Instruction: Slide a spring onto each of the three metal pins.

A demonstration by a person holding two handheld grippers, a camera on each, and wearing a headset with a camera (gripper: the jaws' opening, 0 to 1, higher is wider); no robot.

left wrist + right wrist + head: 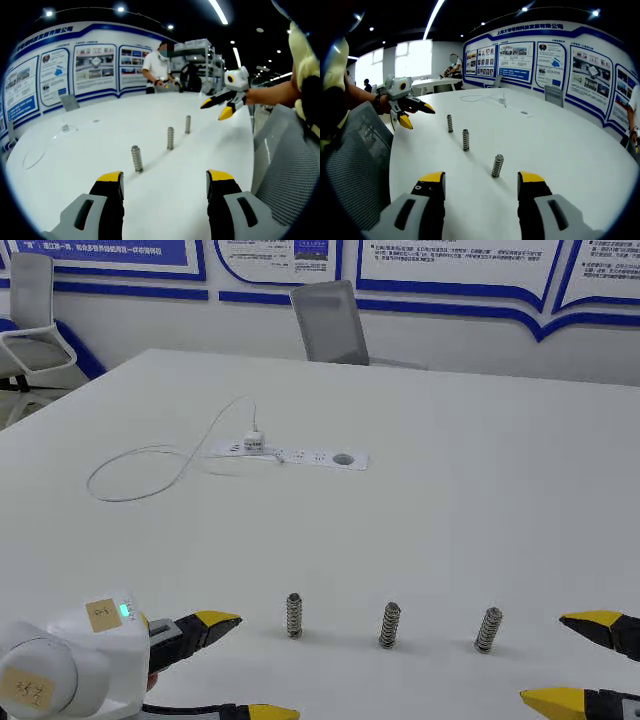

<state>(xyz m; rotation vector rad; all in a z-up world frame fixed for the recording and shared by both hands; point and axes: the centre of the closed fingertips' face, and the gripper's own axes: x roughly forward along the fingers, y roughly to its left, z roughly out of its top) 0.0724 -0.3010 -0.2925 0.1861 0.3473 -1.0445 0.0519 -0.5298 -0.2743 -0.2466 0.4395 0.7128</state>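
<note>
Three short metal pins stand in a row near the front of the white table (450, 490), each with a coiled spring around it: the left spring (294, 615), the middle spring (390, 625) and the right spring (488, 630). My left gripper (250, 665) sits open just left of the row, nothing between its yellow tips. My right gripper (568, 660) is open and empty just right of the row. From the left gripper (165, 176) the nearest spring (136, 158) stands a little ahead. From the right gripper (481, 176) the nearest spring (497, 166) stands close ahead.
A white power strip (300, 454) with a plugged adapter and a looping white cable (140, 470) lies mid-table. Grey chairs (330, 325) stand behind the far edge. A person (157, 70) stands beyond the table. A mesh chair (355, 160) is beside me.
</note>
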